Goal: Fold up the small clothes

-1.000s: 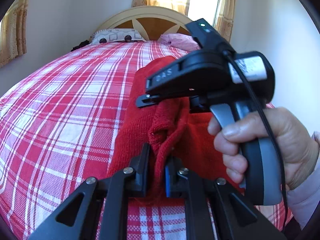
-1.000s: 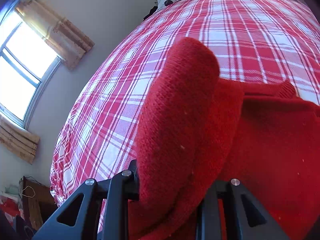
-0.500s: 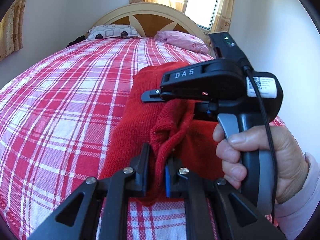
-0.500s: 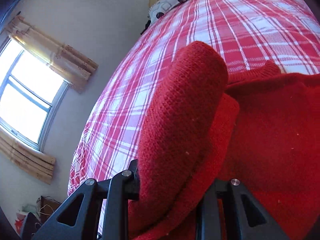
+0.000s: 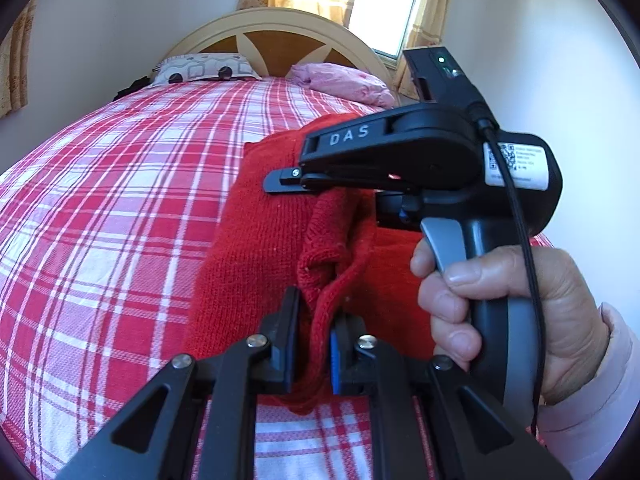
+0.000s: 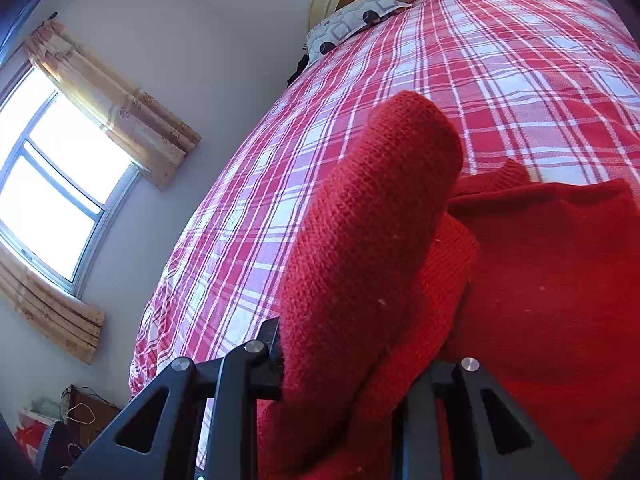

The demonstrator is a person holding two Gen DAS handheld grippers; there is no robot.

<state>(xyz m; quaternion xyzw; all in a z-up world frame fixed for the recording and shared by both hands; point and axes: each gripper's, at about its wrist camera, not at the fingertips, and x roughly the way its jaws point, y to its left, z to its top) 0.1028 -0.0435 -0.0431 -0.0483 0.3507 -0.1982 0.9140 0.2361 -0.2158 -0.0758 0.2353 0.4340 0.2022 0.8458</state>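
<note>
A red knitted sweater (image 5: 256, 248) lies on the red and white checked bedspread (image 5: 112, 208). My left gripper (image 5: 313, 328) is shut on a thin bunched edge of it, near the bottom of the left wrist view. Just beyond, a hand (image 5: 500, 300) holds my right gripper (image 5: 280, 178), whose fingers reach over the sweater from the right. In the right wrist view my right gripper (image 6: 352, 364) is shut on a thick rolled fold of the red sweater (image 6: 372, 240), which rises between the jaws and hides their tips. More of the garment spreads to the right.
A patterned pillow (image 5: 204, 70) and a pink bundle (image 5: 344, 84) lie at the wooden headboard (image 5: 276, 36). Curtained windows (image 6: 52, 184) are on the walls. The bed's left edge (image 6: 160, 304) drops toward cluttered furniture (image 6: 76, 412) below.
Both grippers have shifted across the bed with the sweater still gripped. The right gripper and hand have slid rightward in the left wrist view, and more wall and window show in the right wrist view.
</note>
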